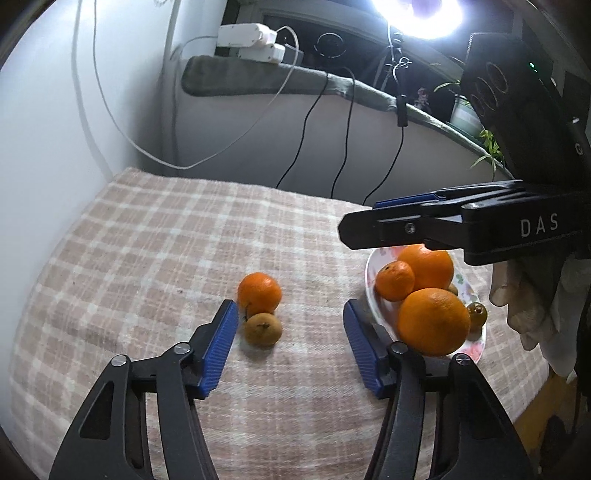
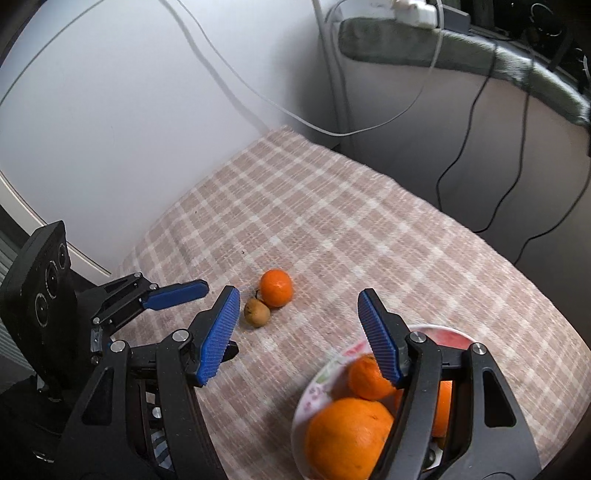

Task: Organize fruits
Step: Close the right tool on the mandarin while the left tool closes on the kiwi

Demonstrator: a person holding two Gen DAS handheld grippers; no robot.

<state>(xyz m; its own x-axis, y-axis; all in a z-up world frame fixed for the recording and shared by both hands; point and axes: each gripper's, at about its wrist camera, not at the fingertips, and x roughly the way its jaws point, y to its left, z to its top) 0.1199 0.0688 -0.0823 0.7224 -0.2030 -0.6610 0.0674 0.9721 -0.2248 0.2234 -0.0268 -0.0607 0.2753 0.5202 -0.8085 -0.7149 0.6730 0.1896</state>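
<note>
Ahead, in the left wrist view, the left gripper is held with jaws wide apart and empty; a tangerine and a small brown fruit, touching, are seen between them on the checked table. Oranges are piled on a plate at right. From the right wrist view, the right gripper is likewise spread open, holding nothing, above the plate.

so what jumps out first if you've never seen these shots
The plate heaped with oranges at the right of the checked cloth. Next, a lone tangerine touching a small brown fruit mid-cloth, just ahead of the open left tool. A glaring lamp shines above.
</note>
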